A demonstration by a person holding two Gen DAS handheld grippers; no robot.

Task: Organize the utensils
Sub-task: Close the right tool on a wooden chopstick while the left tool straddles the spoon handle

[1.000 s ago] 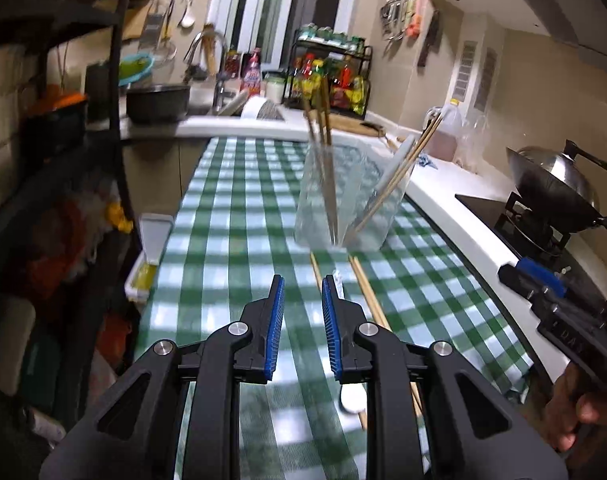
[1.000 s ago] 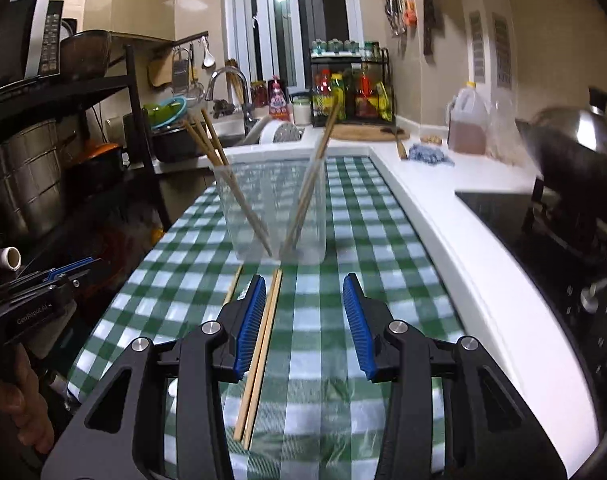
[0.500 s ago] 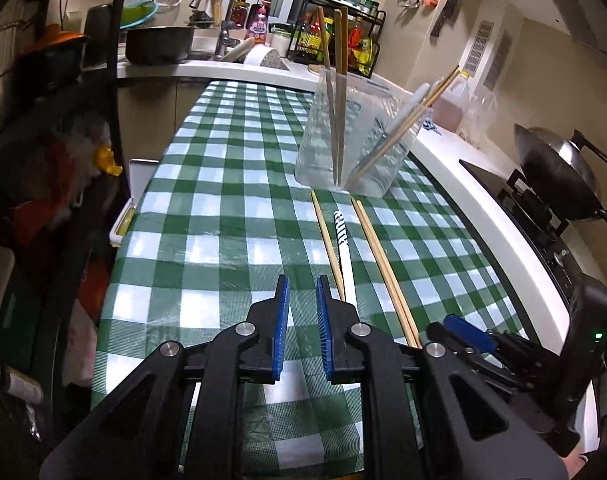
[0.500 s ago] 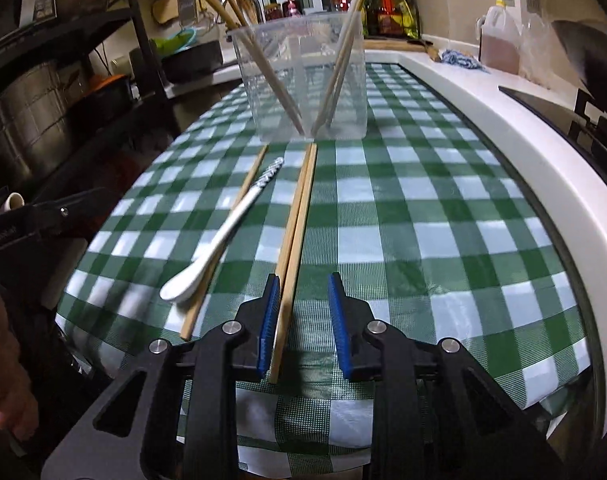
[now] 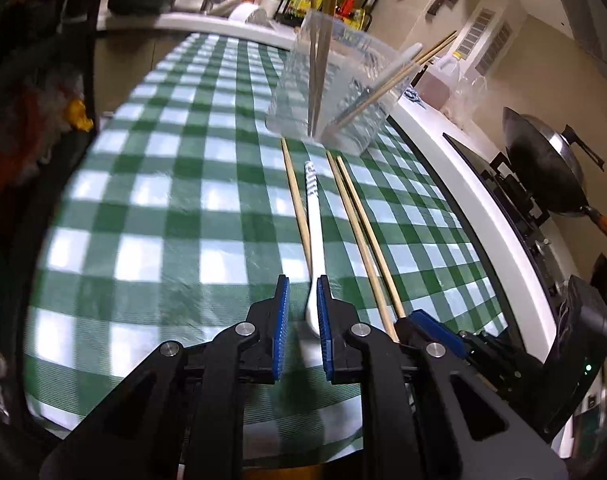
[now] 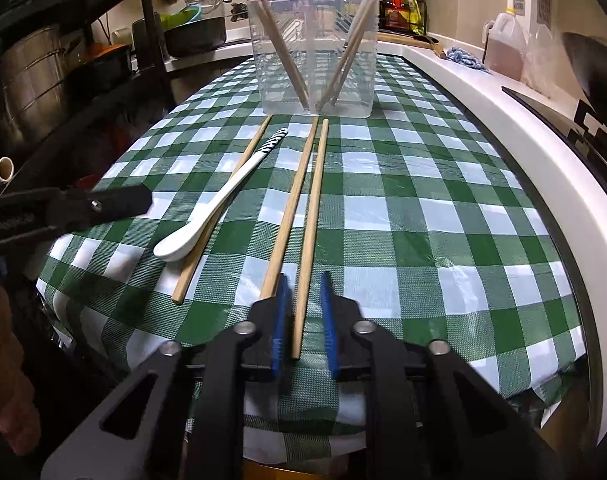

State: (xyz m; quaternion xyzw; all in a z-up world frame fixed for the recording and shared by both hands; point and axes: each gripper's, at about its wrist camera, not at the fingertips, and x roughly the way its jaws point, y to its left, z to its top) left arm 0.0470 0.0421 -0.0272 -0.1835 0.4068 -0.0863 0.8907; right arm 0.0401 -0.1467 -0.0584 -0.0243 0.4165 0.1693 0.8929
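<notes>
A white spoon (image 5: 314,232) with a striped handle lies on the green checked cloth, over one wooden chopstick (image 5: 294,196). Two more chopsticks (image 5: 359,224) lie to its right. A clear plastic cup (image 5: 335,92) behind them holds several chopsticks. My left gripper (image 5: 302,300) is open a little, its jaws at the spoon's bowl end. My right gripper (image 6: 303,300) is open a little, its jaws on either side of the near end of the rightmost chopstick (image 6: 309,236). The spoon (image 6: 219,200) and cup (image 6: 315,52) also show in the right wrist view.
A white counter edge (image 6: 523,136) runs along the right of the cloth, with a stove and a wok (image 5: 543,168) beyond. A dark shelf rack (image 6: 63,72) with pots stands on the left. The cloth's near edge hangs over the table front.
Both grippers have come down and forward toward the cloth. The left one now straddles the spoon's bowl end; the right one now straddles the rightmost chopstick's near end. Jaw gaps stay narrow.
</notes>
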